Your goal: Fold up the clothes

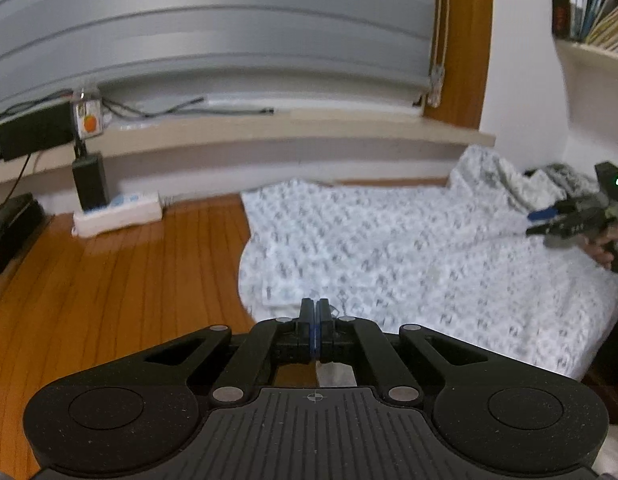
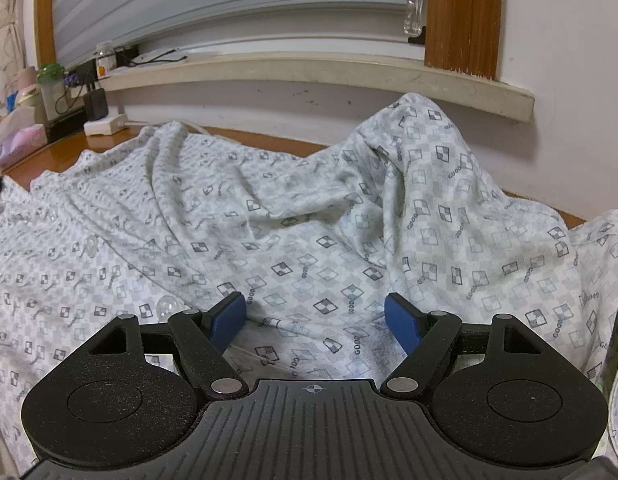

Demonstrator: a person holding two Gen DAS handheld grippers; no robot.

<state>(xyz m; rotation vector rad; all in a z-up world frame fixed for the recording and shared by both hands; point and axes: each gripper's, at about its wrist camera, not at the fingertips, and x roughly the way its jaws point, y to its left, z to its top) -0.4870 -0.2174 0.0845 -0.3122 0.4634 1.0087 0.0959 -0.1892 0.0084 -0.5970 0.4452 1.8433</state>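
A white shirt (image 1: 409, 248) printed with small grey squares lies spread on the wooden table (image 1: 129, 280). My left gripper (image 1: 316, 312) is shut, its blue pads pressed together right at the shirt's near hem, apparently pinching the cloth. In the right wrist view the shirt (image 2: 293, 240) is rumpled, with clear buttons along its left side and a raised hump at the back right. My right gripper (image 2: 315, 316) hovers just over it, open, with nothing between its blue pads (image 2: 229, 316). The left wrist view shows that right gripper (image 1: 549, 220) at the shirt's far right.
A window sill (image 1: 269, 128) runs along the back wall, with cables and a small bottle (image 1: 89, 116) on it. A white power strip (image 1: 117, 212) with a black adapter sits at the table's back left. A shelf of books (image 1: 589, 0) hangs at upper right.
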